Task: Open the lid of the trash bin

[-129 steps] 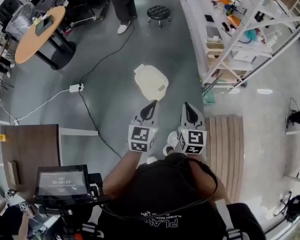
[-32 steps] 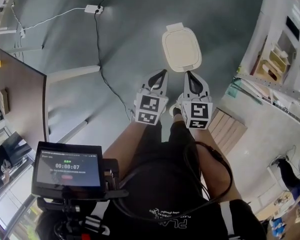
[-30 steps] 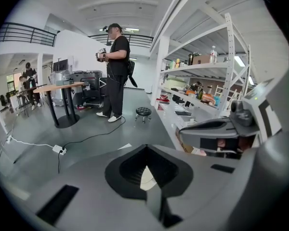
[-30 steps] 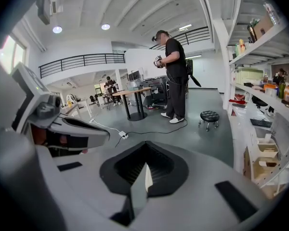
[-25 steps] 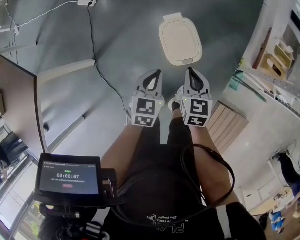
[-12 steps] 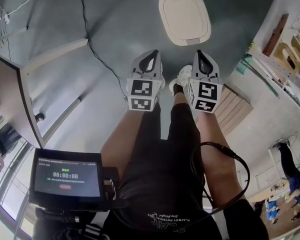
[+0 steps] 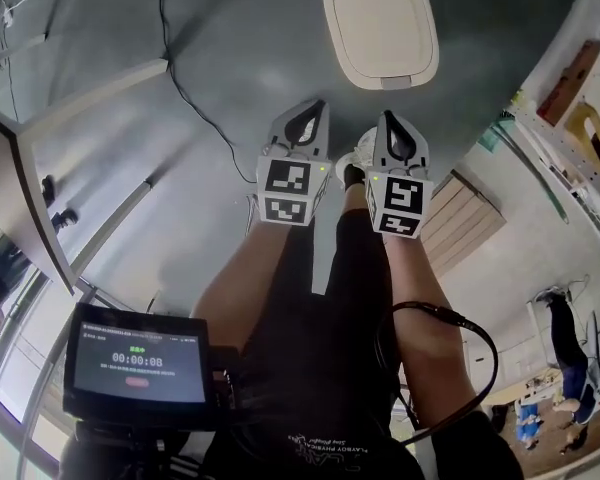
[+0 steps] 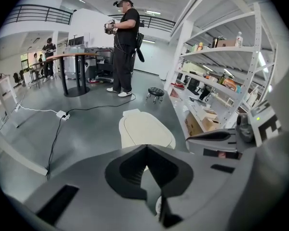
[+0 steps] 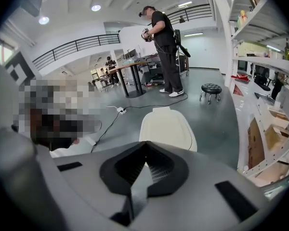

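Lid [image 7: 381,26] of bin at 12 o'clock, down: opening not begun. Your left gripper [image 7: 313,110] and right gripper [image 7: 389,120], both pinched closed and empty, hang short of it.

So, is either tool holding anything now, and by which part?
Nothing is held. The left tool and the right tool are both shut on nothing, and neither touches the trash bin lid, which lies closed ahead of them.

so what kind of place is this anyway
Likely an open-plan lab or workshop rather than a home: tall white metal shelving stocked with boxes and bottles, a bare grey floor with a power strip trailing cables, and a railed mezzanine overhead.
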`<action>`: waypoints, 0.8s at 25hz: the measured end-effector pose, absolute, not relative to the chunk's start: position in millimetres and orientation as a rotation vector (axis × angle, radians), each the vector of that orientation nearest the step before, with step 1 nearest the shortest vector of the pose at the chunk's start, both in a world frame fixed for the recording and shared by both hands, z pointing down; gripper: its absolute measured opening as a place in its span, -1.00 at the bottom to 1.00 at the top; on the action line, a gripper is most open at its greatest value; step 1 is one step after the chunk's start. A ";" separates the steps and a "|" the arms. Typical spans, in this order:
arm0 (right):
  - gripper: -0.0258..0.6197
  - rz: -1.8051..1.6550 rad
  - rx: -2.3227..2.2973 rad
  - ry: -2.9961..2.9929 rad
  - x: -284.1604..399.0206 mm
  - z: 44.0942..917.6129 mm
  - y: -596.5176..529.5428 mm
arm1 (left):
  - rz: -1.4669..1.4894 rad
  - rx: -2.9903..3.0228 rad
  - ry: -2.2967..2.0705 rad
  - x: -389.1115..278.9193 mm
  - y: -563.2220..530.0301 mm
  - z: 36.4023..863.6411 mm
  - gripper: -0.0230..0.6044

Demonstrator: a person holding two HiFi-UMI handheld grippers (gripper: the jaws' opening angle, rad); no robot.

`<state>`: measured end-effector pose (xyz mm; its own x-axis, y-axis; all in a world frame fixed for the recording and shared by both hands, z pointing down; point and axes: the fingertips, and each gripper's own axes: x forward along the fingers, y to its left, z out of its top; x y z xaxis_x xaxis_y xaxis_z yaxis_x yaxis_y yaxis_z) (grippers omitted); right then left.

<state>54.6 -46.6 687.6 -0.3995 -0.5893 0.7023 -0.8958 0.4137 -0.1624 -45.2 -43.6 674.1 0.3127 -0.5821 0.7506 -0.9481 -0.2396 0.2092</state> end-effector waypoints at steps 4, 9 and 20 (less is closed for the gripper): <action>-0.91 0.721 1.244 -2.104 58.2 703.6 -49.1 | 0.737 1.917 -1.344 -45.3 -41.0 690.7 -0.94; -0.91 0.735 1.238 -2.093 55.7 707.0 -46.7 | 0.743 1.908 -1.323 -44.8 -41.7 691.5 -0.94; -0.91 0.753 1.233 -2.058 55.8 723.4 -53.5 | 0.763 1.911 -1.287 -40.0 -47.6 702.0 -0.94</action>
<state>55.8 -53.5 723.4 -0.3747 -0.5509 0.7458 -0.9020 0.4027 -0.1557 -40.0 -47.6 702.0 0.3332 -0.5267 0.7820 -0.9389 -0.2615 0.2239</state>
